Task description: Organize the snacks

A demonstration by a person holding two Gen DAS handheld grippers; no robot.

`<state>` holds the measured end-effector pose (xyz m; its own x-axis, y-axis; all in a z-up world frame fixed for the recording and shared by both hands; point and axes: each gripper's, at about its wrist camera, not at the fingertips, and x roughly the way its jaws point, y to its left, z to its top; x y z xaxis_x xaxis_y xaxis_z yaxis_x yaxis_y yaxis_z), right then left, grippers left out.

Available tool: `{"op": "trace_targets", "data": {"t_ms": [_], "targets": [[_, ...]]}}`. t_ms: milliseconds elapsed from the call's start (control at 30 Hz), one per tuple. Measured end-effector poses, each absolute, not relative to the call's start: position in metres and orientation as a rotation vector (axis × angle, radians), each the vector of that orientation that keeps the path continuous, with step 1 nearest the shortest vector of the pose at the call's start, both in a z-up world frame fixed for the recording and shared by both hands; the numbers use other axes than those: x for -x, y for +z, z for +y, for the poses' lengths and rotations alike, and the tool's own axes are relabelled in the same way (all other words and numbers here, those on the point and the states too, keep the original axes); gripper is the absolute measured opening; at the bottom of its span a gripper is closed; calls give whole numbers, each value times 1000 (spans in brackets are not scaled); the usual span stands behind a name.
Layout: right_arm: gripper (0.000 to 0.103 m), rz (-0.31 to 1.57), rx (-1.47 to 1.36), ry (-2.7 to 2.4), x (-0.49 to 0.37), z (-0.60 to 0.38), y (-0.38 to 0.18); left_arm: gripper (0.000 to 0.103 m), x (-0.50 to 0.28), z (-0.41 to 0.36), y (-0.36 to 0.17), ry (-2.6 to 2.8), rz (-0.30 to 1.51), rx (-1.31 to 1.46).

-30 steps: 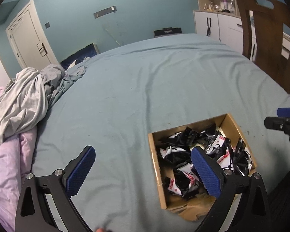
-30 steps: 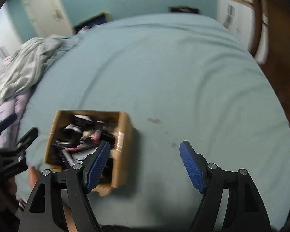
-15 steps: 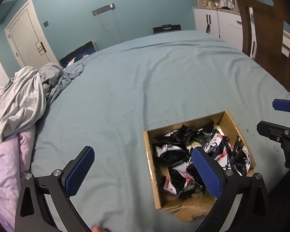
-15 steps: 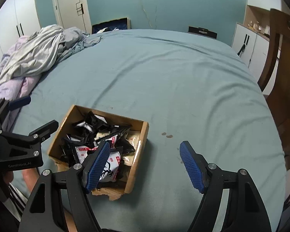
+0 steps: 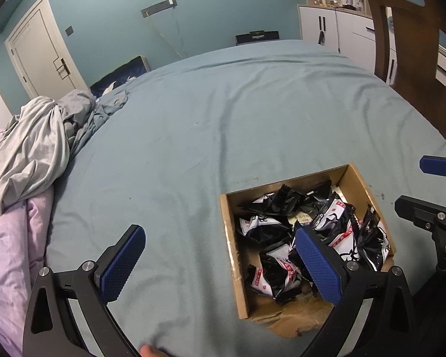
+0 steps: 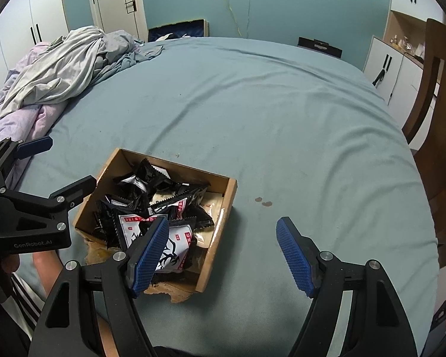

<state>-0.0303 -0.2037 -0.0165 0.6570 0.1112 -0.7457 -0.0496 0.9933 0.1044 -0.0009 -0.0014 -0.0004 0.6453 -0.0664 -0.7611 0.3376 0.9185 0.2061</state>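
Observation:
A shallow cardboard box (image 5: 227,238) lies on the blue-green bedsheet, filled with several black-and-white snack packets (image 5: 270,226). My left gripper (image 5: 220,263) hangs open above the sheet, its right finger over the box's near part and nothing between the pads. In the right wrist view the same box (image 6: 223,226) and packets (image 6: 130,223) lie low on the left. My right gripper (image 6: 221,255) is open and holds nothing, its left finger over the packets and its right finger over bare sheet. Each gripper shows in the other's view: the left gripper (image 6: 59,166), the right gripper (image 5: 422,186).
A heap of grey and lilac bedding (image 5: 29,154) lies at the left of the bed. A wooden chair (image 5: 416,44) and white cabinets (image 5: 336,29) stand beyond the right edge. Small brown stains (image 6: 263,201) mark the sheet right of the box. A person's forearm (image 6: 47,267) shows at lower left.
The right gripper has rolled level and shifted sideways, so its view went from blurred and tilted to steady. It now reaches further into the left wrist view. The left gripper has stayed put.

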Motion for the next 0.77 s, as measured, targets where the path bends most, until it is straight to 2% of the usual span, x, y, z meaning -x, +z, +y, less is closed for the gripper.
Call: {"op": "trace_targets", "data": {"t_ms": [767], "targets": [[74, 867, -84, 88, 29, -203, -18, 103, 0, -2, 1, -223, 831, -348]]}}
